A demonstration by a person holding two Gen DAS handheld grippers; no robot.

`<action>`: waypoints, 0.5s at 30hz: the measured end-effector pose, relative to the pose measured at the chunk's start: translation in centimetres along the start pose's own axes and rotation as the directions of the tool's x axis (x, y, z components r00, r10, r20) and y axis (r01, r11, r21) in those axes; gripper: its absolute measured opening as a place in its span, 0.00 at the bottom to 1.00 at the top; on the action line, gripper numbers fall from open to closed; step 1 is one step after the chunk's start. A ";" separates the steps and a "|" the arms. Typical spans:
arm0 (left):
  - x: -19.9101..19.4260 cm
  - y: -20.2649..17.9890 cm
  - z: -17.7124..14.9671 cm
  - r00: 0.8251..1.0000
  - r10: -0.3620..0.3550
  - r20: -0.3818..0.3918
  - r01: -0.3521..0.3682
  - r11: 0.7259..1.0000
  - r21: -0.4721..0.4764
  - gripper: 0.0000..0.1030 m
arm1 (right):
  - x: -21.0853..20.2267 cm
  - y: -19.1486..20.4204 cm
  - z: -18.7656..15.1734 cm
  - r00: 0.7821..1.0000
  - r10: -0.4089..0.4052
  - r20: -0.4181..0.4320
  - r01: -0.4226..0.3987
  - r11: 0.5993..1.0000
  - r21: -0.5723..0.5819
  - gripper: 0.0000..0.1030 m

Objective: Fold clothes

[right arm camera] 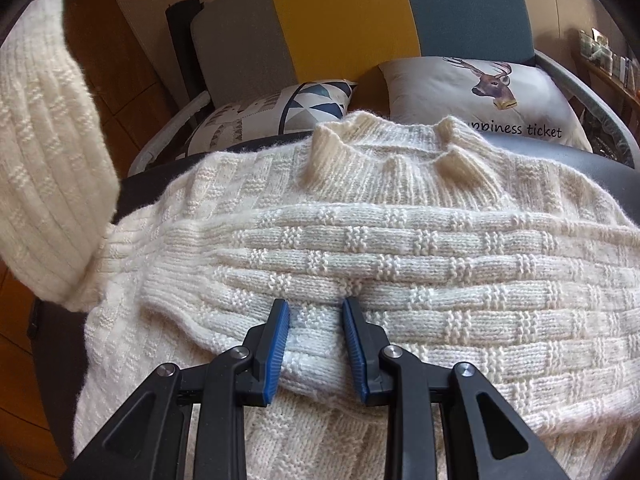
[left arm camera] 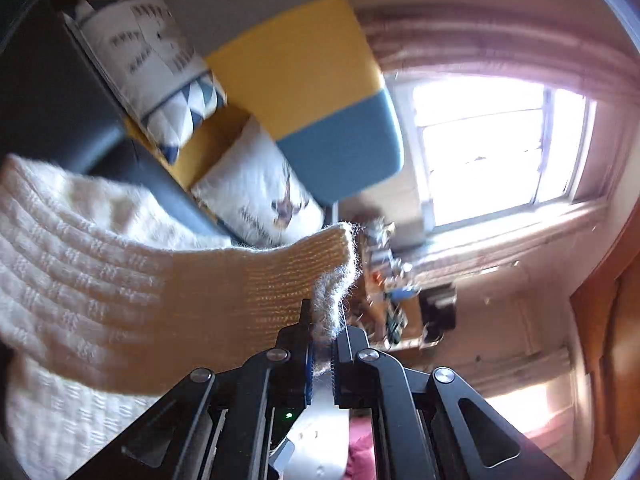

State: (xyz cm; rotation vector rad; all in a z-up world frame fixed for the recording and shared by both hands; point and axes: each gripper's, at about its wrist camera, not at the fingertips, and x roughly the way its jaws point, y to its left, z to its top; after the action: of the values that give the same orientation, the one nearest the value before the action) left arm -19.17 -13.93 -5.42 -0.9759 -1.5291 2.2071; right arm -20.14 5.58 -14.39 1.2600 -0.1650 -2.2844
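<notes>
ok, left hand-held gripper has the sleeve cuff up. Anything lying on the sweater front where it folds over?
One thing: the right hand-held gripper rests on the sweater front, jaws apart, over the other sleeve lying across it. Otherwise nothing visible; the pillows lie behind the collar. The left hand-held gripper pinches the cuff.

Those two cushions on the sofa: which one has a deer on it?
The grey cushion on the right, printed with an antlered deer head above the words "happiness ticket". The other cushion, to its left, carries blue and grey triangles instead.

The deer cushion (right arm camera: pixel 480 96) reads, partly hidden, perhaps "happiness ticket".
</notes>
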 end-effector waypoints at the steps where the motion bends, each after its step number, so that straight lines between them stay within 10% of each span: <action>1: 2.0 -0.4 0.2 0.999 0.017 -0.031 -0.017 1.000 0.007 0.06 | -0.1 -0.4 0.0 1.000 0.024 0.007 -0.024 1.000 0.015 0.27; 9: 9.5 3.2 -4.0 0.968 0.154 -0.197 -0.160 0.987 -0.014 0.07 | -1.7 -2.9 -0.8 0.984 0.172 0.054 -0.177 0.977 0.122 0.27; 15: 9.2 3.9 -4.1 0.963 0.106 -0.249 -0.121 0.991 -0.048 0.37 | -3.1 -4.9 -1.8 0.961 0.270 0.067 -0.278 0.929 0.245 0.27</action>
State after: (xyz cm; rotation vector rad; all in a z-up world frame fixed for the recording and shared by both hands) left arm -22.59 -7.25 -13.17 -1.3328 -1.4686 2.0291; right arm -19.17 11.60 -14.74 1.2342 -0.6218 -2.0874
